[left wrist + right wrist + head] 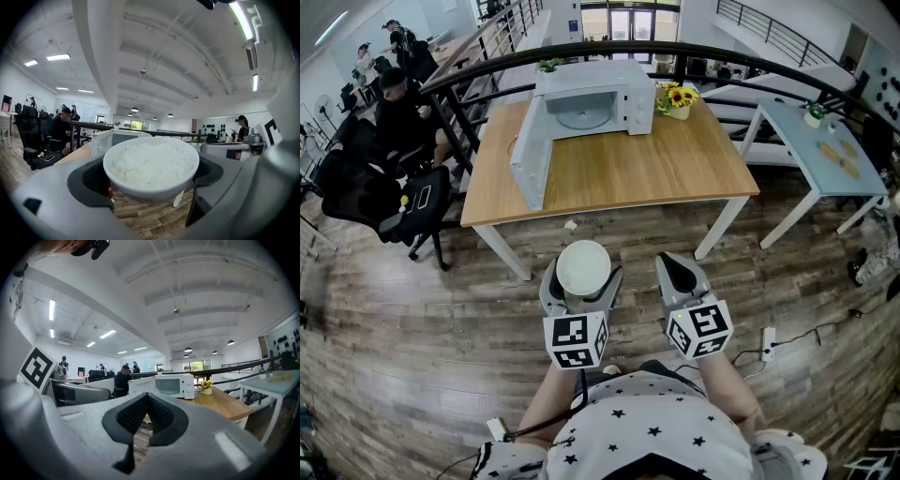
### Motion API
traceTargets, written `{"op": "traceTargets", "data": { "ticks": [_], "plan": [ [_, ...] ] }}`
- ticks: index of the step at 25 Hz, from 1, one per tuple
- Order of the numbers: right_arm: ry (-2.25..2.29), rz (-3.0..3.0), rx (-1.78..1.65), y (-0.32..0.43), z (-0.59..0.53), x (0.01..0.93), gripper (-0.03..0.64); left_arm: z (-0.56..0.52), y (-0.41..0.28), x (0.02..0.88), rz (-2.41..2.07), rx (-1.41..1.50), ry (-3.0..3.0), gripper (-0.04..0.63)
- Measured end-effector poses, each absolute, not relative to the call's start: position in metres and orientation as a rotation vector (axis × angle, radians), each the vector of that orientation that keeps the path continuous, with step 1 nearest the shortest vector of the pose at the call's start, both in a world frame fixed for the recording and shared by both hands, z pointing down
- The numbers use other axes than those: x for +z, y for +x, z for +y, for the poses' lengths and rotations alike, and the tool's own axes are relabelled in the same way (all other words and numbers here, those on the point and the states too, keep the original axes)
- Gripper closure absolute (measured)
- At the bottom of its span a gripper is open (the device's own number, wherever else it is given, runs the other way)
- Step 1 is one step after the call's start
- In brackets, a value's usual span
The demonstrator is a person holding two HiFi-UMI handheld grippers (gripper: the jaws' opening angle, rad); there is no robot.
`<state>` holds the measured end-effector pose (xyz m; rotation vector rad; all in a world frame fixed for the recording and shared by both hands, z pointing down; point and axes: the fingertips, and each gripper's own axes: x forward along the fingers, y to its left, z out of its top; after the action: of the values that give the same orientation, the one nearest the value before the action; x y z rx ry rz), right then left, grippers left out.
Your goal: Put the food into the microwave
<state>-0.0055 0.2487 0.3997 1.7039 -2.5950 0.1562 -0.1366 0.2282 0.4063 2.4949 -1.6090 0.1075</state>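
Note:
A white bowl of rice [583, 265] is held above the wooden floor, with my left gripper [582, 281] shut on it from both sides. In the left gripper view the bowl [152, 166] fills the gap between the jaws. My right gripper [678, 272] hangs beside it, shut and with nothing in it; its pads [136, 416] meet at the tips. The white microwave [595, 98] stands at the far side of the wooden table [675, 169], its door [532, 155] swung wide open to the left. It also shows as the microwave [168, 385] ahead in the right gripper view.
A pot of sunflowers [677, 98] stands just right of the microwave. A white side table [825, 150] is at the right. A seated person [394, 112] and a black office chair [403, 202] are left of the table. A power strip [767, 342] lies on the floor.

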Motion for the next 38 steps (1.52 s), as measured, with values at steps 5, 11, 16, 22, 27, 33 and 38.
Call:
{"op": "traceTargets", "data": {
  "ticks": [5, 11, 16, 22, 27, 33, 38],
  "plan": [
    [1.695, -2.597, 0.148, -0.005, 0.251, 0.401, 0.611, 0.234, -0.136, 0.41, -1.607, 0.114, 2.492, 0.101],
    [1.694, -2.597, 0.149, -0.01, 0.247, 0.4, 0.611, 0.23, -0.14, 0.411, -1.596, 0.117, 2.493, 0.101],
    [1.666, -2.599, 0.177, -0.02, 0.245, 0.406, 0.611, 0.227, -0.145, 0.411, -1.585, 0.111, 2.498, 0.101],
    [1.674, -2.6, 0.197, -0.03, 0.241, 0.409, 0.611, 0.222, -0.152, 0.412, -1.574, 0.113, 2.504, 0.101],
    [1.692, -2.589, 0.193, -0.037, 0.24, 0.408, 0.611, 0.22, -0.157, 0.414, -1.563, 0.117, 2.509, 0.101],
    [1.7, -2.582, 0.208, -0.038, 0.239, 0.41, 0.611, 0.218, -0.16, 0.415, -1.557, 0.118, 2.512, 0.101],
    [1.684, -2.595, 0.204, -0.042, 0.234, 0.411, 0.611, 0.214, -0.16, 0.419, -1.556, 0.115, 2.505, 0.101]
  ]
}}
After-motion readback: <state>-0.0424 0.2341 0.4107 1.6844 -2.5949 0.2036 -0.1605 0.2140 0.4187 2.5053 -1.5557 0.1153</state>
